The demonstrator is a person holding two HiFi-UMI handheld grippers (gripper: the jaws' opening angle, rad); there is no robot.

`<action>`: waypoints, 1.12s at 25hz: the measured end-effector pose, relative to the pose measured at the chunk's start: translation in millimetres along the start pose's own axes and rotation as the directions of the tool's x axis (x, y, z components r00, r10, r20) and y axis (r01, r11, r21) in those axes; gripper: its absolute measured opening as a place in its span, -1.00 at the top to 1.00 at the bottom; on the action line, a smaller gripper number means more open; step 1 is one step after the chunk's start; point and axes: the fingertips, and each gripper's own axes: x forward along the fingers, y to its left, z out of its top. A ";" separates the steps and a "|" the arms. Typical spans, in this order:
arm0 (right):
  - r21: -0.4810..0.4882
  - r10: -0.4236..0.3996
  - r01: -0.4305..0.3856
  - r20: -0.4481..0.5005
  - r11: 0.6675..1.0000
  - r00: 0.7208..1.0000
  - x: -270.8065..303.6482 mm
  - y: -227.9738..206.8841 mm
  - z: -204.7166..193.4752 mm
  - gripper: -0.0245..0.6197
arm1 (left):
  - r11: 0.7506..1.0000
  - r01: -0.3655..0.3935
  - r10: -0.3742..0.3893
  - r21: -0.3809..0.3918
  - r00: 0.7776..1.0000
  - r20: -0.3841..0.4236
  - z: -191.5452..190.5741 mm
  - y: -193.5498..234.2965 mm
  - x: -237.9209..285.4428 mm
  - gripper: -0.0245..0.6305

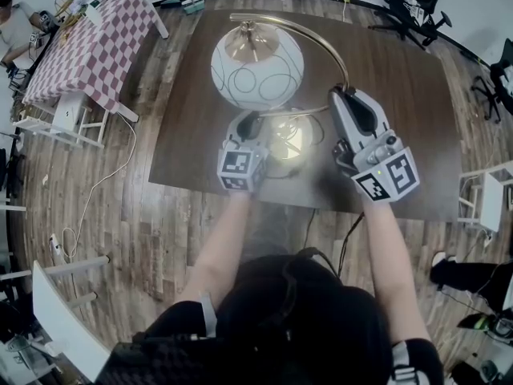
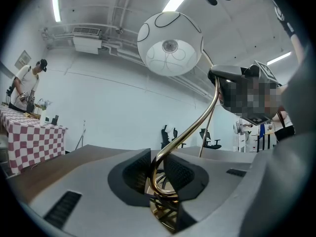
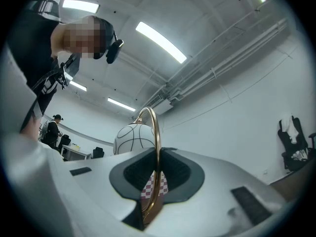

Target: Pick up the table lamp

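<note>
Table lamp (image 1: 256, 66), a white globe shade on a curved brass stem (image 2: 189, 135), sits over the middle of the brown table (image 1: 401, 135). Left gripper (image 1: 253, 123) is clamped on the stem's lower curl. Right gripper (image 1: 341, 96) is clamped on the stem's rising arc, toward the table's right side.

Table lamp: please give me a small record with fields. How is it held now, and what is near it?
object: table lamp, white globe shade with thin dark lines, curved brass stem
left gripper: shut on the stem's low end, by the coiled part
right gripper: shut on the stem further along
below: brown table
base on the table or lifted: cannot tell
nearby: checkered table, upper left in the head view
</note>
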 end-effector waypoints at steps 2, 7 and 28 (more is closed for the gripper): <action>-0.001 0.000 0.000 0.001 1.000 1.000 0.7 0.1 4.4 0.79 | 1.000 0.003 -0.003 -0.001 1.000 0.000 4.2 -1.3 0.8 0.65; 0.001 0.003 -0.003 0.006 1.000 1.000 2.9 0.4 14.5 0.79 | 1.000 0.002 -0.002 0.004 1.000 0.002 14.4 -2.7 1.5 0.65; -0.011 0.029 -0.028 0.043 1.000 0.999 5.3 8.0 42.2 0.79 | 1.000 -0.001 0.000 0.028 1.000 0.019 42.3 -7.0 0.1 0.65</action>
